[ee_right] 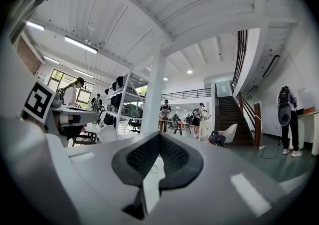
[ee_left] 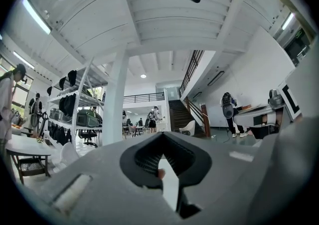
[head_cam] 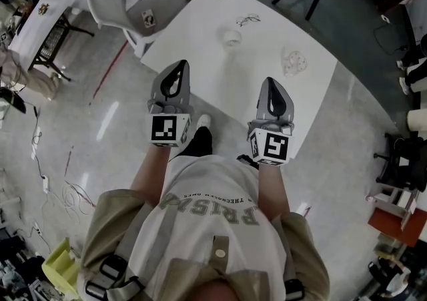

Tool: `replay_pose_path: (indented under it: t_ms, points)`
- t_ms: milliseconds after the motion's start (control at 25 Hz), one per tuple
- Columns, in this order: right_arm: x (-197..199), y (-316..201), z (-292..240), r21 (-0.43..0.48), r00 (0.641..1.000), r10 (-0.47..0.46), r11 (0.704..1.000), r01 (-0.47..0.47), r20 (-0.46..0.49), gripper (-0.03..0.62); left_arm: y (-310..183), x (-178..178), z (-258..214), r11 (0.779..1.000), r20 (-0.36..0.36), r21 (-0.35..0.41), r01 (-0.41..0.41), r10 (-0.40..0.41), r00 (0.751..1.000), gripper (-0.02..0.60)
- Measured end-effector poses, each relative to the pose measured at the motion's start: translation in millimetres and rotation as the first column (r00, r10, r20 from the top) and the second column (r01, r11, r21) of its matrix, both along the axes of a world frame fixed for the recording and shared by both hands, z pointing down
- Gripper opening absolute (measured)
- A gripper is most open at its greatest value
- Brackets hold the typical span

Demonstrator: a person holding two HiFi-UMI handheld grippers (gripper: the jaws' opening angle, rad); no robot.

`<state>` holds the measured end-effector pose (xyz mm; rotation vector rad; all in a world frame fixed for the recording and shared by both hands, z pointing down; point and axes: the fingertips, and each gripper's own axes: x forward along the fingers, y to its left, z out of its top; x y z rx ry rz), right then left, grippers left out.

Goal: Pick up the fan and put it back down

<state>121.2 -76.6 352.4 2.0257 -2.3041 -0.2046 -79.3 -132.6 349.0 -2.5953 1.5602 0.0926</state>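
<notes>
L gripper (head_cam: 179,66) & R gripper (head_cam: 269,83) are being held closed on nothing, before white table (head_cam: 200,33); fan (ee_right: 148,168) on it is being glimpsed only partly, through slit under R gripper's jaws, details unclear

Grey left tongs (head_cam: 178,66), right tongs (head_cam: 269,82); white T-shirt (head_cam: 210,209).

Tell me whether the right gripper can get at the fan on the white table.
Probably yes: the fan lies just ahead of the right gripper with only bare table between, though its shut jaws must open first.
</notes>
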Motion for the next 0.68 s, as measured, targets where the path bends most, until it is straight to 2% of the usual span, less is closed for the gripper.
replay_pose_path:
  t_ms: [440, 680]
  points:
    - [-2.2, 2.5, 2.7, -0.009, 1.0, -0.013, 1.0, 0.013, -0.01, 0.0, -2.2, -5.3, -0.1, 1.0, 0.02, 0.01, 0.009, -0.01, 1.0, 0.014]
    - [-2.0, 0.4, 6.0, -0.012, 1.0, -0.013, 1.0, 0.013, -0.009, 0.0, -4.8, -1.6, 2.3, 1.0, 0.005, 0.006, -0.015, 0.015, 1.0, 0.014]
